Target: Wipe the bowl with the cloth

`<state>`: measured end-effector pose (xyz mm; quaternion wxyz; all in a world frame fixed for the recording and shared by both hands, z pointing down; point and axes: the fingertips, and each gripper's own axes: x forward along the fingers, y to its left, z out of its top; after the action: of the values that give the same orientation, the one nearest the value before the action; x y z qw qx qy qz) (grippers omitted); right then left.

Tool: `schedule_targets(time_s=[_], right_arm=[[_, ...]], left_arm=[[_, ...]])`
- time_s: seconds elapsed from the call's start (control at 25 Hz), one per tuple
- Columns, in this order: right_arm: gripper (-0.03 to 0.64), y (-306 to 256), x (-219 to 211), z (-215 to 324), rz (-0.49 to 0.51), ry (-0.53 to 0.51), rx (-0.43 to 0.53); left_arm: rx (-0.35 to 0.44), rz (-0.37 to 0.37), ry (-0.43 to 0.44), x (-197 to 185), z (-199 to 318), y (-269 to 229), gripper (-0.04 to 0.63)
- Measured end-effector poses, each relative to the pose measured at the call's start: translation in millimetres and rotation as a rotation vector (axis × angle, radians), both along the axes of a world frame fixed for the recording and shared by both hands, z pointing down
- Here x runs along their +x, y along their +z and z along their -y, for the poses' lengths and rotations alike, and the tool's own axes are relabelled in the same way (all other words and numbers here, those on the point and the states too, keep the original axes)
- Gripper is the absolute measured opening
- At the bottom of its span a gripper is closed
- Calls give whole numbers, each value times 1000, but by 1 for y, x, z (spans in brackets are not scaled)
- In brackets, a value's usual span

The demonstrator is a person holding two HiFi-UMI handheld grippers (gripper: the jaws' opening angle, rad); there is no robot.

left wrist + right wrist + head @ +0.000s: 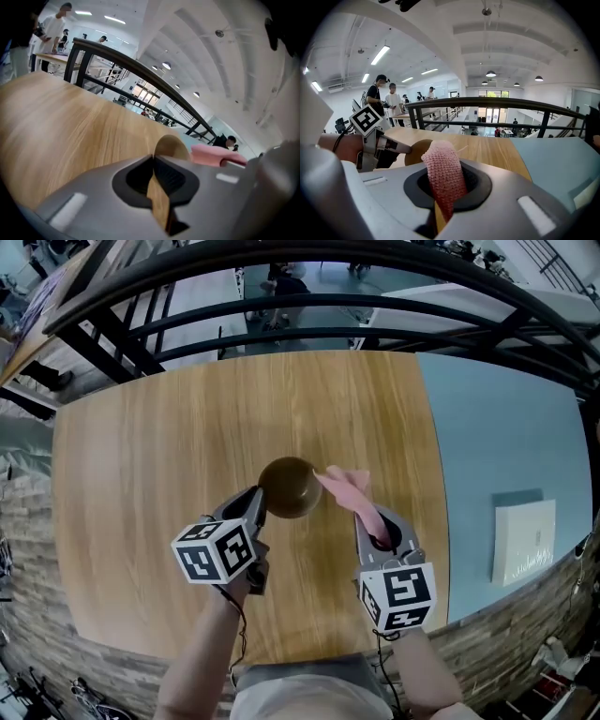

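Note:
A brown wooden bowl (289,487) is over the middle of the wooden table (141,474). My left gripper (262,500) is shut on its near-left rim. In the left gripper view the rim runs edge-on between the jaws and the bowl (171,146) rises beyond them. I cannot tell whether the bowl rests on the table. My right gripper (375,526) is shut on a pink knitted cloth (345,486), whose free end lies against the bowl's right side. In the right gripper view the cloth (444,176) stands up out of the jaws, with the bowl (417,151) and left gripper (401,147) just behind.
A light blue surface (487,427) adjoins the table on the right, with a white flat box (523,540) on it. A black railing (309,306) runs along the table's far edge. People (384,101) stand at tables far off.

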<state>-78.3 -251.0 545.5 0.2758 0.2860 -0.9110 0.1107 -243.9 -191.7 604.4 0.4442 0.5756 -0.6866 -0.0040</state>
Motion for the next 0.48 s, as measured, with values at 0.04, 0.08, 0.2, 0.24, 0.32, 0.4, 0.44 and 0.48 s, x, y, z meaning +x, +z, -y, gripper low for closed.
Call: schedule_targets(time_s=[0.04, 0.08, 0.2, 0.24, 0.32, 0.4, 0.44, 0.48], right_arm=[[17, 5, -2, 2, -6, 5, 0], [17, 11, -4, 3, -12, 10, -2], [17, 23, -3, 6, -26, 21, -14], [17, 25, -1, 7, -28, 25, -20], [17, 30, 4, 7, -31, 34, -31], [17, 35, 9, 9, -36, 40, -38], [17, 39, 10, 9, -38, 41, -41], [17, 42, 11, 10, -41, 39, -43]], left_arm=[[-6, -11, 0, -3, 1, 7, 9], [-13, -18, 2, -6, 3, 15, 9], [-30, -48, 2, -11, 6, 33, 12], [-35, -59, -3, -11, 7, 37, 14], [-43, -70, -7, -12, 8, 43, 15], [-50, -69, -2, -10, 10, 50, 15], [-53, -68, 1, -8, 11, 54, 15], [-57, -69, 3, -7, 12, 58, 15]])
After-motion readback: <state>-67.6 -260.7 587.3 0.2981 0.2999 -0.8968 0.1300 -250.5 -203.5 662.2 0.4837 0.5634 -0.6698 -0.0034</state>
